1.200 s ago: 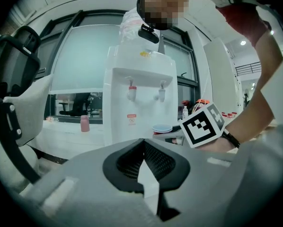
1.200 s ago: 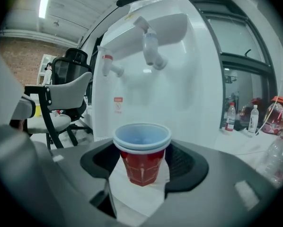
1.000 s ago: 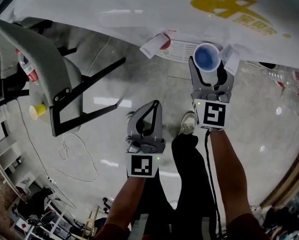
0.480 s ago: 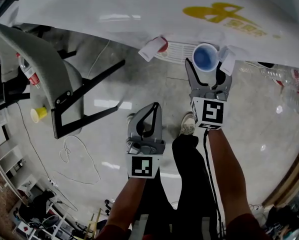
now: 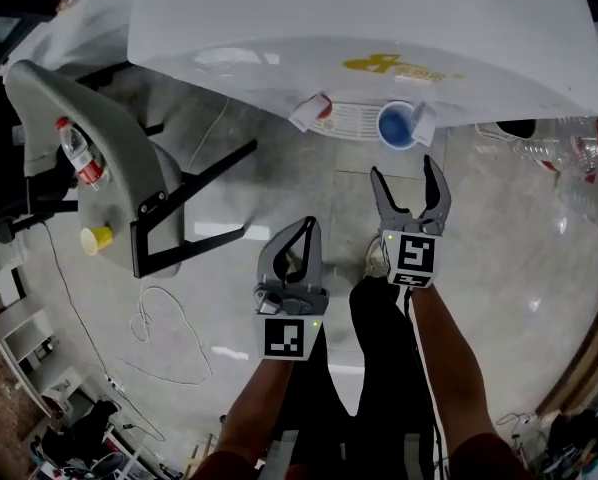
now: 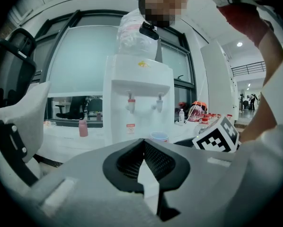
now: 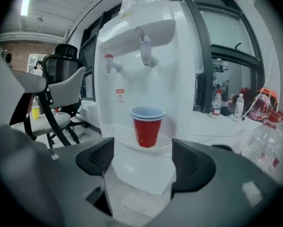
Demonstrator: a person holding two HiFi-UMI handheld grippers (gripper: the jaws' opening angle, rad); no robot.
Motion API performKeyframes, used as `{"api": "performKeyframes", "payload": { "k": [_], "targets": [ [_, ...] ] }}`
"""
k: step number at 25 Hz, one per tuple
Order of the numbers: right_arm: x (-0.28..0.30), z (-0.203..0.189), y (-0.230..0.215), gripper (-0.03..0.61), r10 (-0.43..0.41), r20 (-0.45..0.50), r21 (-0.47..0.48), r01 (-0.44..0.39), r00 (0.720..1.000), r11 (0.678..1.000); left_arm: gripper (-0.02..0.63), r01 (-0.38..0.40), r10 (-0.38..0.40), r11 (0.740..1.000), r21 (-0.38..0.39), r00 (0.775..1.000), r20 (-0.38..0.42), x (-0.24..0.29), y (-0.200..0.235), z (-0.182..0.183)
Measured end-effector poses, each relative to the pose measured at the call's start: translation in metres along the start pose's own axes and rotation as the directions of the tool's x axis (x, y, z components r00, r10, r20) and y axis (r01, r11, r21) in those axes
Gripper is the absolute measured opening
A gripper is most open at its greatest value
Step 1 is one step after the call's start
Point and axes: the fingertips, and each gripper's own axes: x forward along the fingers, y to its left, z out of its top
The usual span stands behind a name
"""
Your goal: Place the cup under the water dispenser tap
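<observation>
A red cup (image 7: 147, 126) with a pale blue inside stands upright on the white water dispenser's drip tray (image 7: 118, 132), below the right tap (image 7: 146, 52). From above the cup (image 5: 396, 125) shows as a blue circle at the dispenser's (image 5: 359, 28) foot. My right gripper (image 5: 406, 170) is a little short of the cup, apart from it. Its jaws are opening and nothing is between them; the right gripper (image 7: 141, 161) frames the cup from a distance. My left gripper (image 5: 305, 228) hangs lower and to the left, shut and empty. The cup (image 6: 159, 136) also peeks over the left gripper (image 6: 144, 156).
A grey office chair (image 5: 89, 148) stands left of the dispenser, with a bottle (image 5: 79, 158) and a yellow cup (image 5: 97, 238) by it. A cable (image 5: 164, 328) loops on the floor. Clear plastic bottles (image 5: 579, 158) lie at the right. The person's legs and shoes are below the grippers.
The right gripper's jaws have spread off the cup and the gripper has drawn back from the dispenser. The cup stays on the drip tray. The left gripper remains shut.
</observation>
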Motion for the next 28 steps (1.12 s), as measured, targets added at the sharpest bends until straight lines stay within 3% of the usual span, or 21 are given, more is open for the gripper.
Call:
{"api": "performKeyframes", "payload": {
  "k": [5, 11, 20, 28],
  "targets": [
    [-0.048, 0.014, 0.010, 0.376, -0.012, -0.029, 0.010, 0.012, 0.999, 1.000, -0.002, 0.018, -0.018, 1.000, -0.011, 1.000, 0.022, -0.015, -0.002, 0.037],
    [-0.116, 0.068, 0.026, 0.370, -0.008, -0.037, 0.001, 0.008, 0.999, 1.000, -0.002, 0.052, -0.052, 0.999, 0.008, 0.998, 0.045, -0.044, -0.004, 0.104],
    [-0.203, 0.224, 0.041, 0.335, -0.009, 0.044, -0.066, 0.012, 0.999, 0.998, -0.002, 0.074, -0.076, 0.997, 0.018, 0.989, 0.129, -0.096, 0.009, 0.231],
    [-0.257, 0.370, 0.052, 0.327, -0.057, 0.208, -0.106, 0.080, 0.976, 0.991, -0.003, 0.024, -0.033, 0.999, 0.044, 0.979, 0.200, -0.142, 0.036, 0.336]
  ]
}}
